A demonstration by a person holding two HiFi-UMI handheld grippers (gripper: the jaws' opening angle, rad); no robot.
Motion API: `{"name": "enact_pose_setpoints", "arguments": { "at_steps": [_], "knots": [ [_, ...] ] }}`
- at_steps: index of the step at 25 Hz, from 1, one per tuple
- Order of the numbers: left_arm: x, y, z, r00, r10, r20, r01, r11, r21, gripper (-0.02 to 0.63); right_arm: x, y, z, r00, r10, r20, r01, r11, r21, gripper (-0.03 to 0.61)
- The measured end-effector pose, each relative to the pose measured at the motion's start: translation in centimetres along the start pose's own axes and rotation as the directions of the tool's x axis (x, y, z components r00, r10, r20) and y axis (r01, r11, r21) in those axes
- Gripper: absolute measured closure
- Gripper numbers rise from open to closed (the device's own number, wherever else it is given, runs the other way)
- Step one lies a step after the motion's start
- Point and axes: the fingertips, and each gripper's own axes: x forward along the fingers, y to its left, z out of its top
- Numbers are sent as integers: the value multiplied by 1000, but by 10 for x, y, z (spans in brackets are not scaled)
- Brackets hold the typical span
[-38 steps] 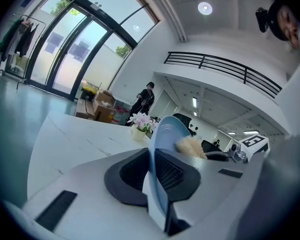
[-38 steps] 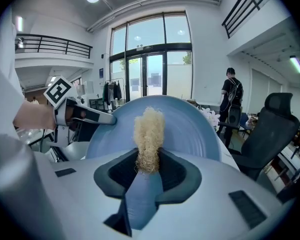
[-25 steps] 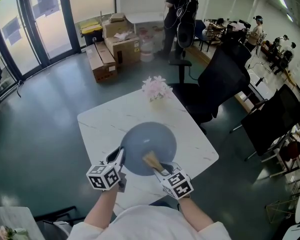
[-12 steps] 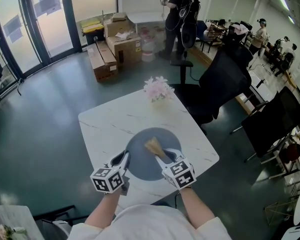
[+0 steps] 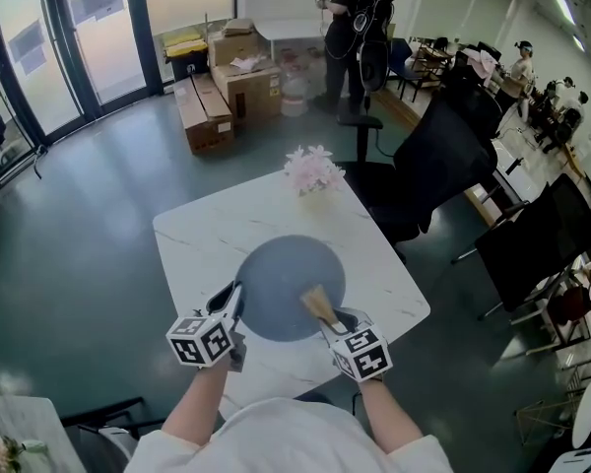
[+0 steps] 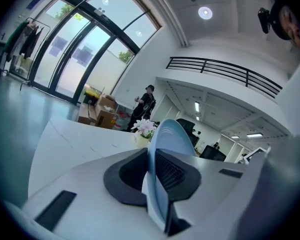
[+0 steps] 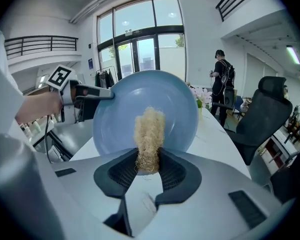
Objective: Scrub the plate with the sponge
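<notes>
— What is the left arm doing?

— The left forearm is reaching forward from the bottom of the head view, and the left hand is holding the left gripper out over the white table. Its jaws are clamping the near-left rim of the blue plate. In the left gripper view the plate is showing edge-on between the two dark pads.

— And the plate itself?

— It is hanging over the middle of the table, its face turning toward the right gripper.

— What about the right side?

— The right forearm is stretching forward beside the left one, the gripper pointing at the plate's near-right part. Its jaws are pinching the lower end of the straw-coloured fibrous sponge, which is standing up between them. The sponge's upper end is lying against the plate's face, though I cannot tell how firmly it is pressing.

— Anything else on the table?

— Pale pink flowers are standing at the far edge.
</notes>
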Motion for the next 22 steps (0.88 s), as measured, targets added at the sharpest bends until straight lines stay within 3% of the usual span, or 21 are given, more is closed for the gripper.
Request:
{"name": "enact_pose_setpoints", "arguments": {
  "at_steps": [6,11,15,22],
  "knots": [
    [5,-8,-1,1000,-7,-6,8,999,34,571,13,56,-4,991,127,-45,-131,985,-109,457],
    [7,-31,-17,997,-35,-62,43,990,131,571,17,81,19,980,196,-23,-197,964,-179,457],
    [7,-39,-27,995,-47,-88,62,982,181,571,20,67,46,985,170,11,-164,964,-207,457],
    [6,-38,-31,994,-50,-94,66,982,174,571,13,12,68,996,58,63,-46,984,-175,457]
  ]
}}
